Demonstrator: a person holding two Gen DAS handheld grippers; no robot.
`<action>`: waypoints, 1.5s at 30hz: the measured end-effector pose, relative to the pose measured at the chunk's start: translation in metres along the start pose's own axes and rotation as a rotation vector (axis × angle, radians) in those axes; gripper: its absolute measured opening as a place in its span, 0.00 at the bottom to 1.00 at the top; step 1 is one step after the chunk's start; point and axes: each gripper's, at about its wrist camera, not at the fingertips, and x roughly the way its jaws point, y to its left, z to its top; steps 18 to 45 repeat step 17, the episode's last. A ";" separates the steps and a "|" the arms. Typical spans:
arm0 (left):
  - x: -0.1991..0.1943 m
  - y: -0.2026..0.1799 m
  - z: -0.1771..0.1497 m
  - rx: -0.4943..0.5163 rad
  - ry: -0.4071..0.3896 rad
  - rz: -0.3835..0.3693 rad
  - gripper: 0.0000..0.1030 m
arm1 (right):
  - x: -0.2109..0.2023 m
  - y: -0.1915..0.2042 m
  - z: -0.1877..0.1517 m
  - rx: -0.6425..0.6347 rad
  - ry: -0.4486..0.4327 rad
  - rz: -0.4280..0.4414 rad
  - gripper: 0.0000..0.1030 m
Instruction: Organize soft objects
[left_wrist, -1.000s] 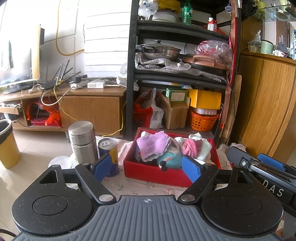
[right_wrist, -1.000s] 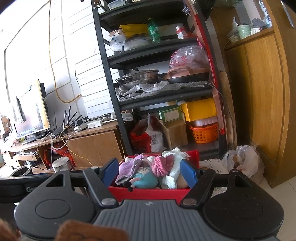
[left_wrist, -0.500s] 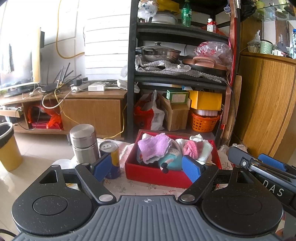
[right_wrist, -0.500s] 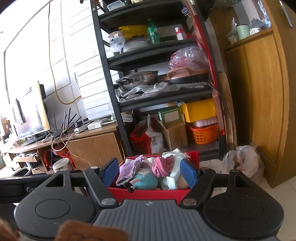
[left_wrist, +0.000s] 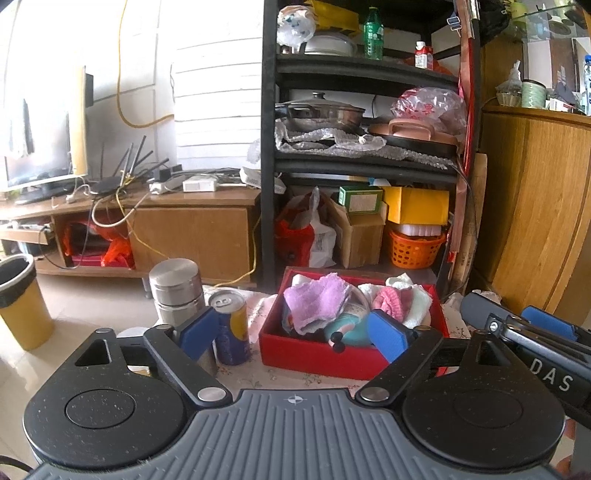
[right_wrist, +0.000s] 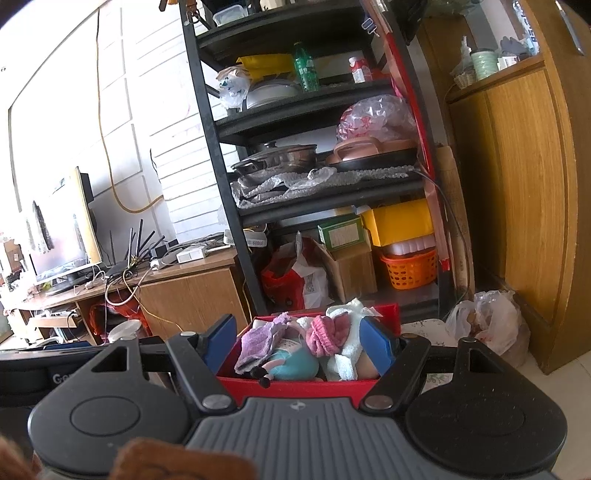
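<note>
- Shallow red rectangular box (left_wrist: 314, 356) sitting on the floral-patterned cloth-covered surface (left_wrist: 258, 373), heaped with soft things, rim showing red in the right wrist view too (right_wrist: 295, 386).
- Inside, at the left: crumpled lilac terry cloth (left_wrist: 317, 301), draped over the other items; seen again from the right wrist (right_wrist: 258, 341).
- Under and just beside that cloth: teal plush toy (left_wrist: 349, 330) with a small black knob near the box's near wall; same toy in the other view (right_wrist: 295, 363).
- To the right in the box: pink knitted piece (left_wrist: 388, 302) lying against white fluffy fabric (left_wrist: 417, 302); pink knit (right_wrist: 327, 336) and white fabric (right_wrist: 347, 356) also clear from the right wrist.
- Just left of the box, on the surface: blue and yellow drink can (left_wrist: 231, 326), upright, with a brushed steel lidded flask (left_wrist: 177, 291) beside it, farther left.
- Left tool (left_wrist: 291, 334) with blue pads wide apart and opening, nothing between them; left pad in front of the can, right pad in front of the box's near right part.
- Right tool (right_wrist: 299, 338) hovering near the box, pads apart and gripping nothing; box contents framed between them.
- Beyond the box: black metal shelf rack (left_wrist: 269, 147) loaded with pots, bags and cartons, an orange plastic basket (left_wrist: 415, 251) on its lowest shelf.
- Far left: low wooden cabinet (left_wrist: 192, 232); yellow bin (left_wrist: 22, 314) on the floor.
</note>
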 end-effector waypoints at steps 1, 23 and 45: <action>-0.001 0.000 0.000 0.002 -0.007 0.003 0.86 | 0.000 0.000 0.000 0.003 -0.003 0.002 0.44; -0.001 0.008 0.000 0.003 -0.057 0.014 0.95 | -0.006 0.003 0.000 0.016 -0.042 0.023 0.57; -0.001 0.008 0.000 0.003 -0.057 0.014 0.95 | -0.006 0.003 0.000 0.016 -0.042 0.023 0.57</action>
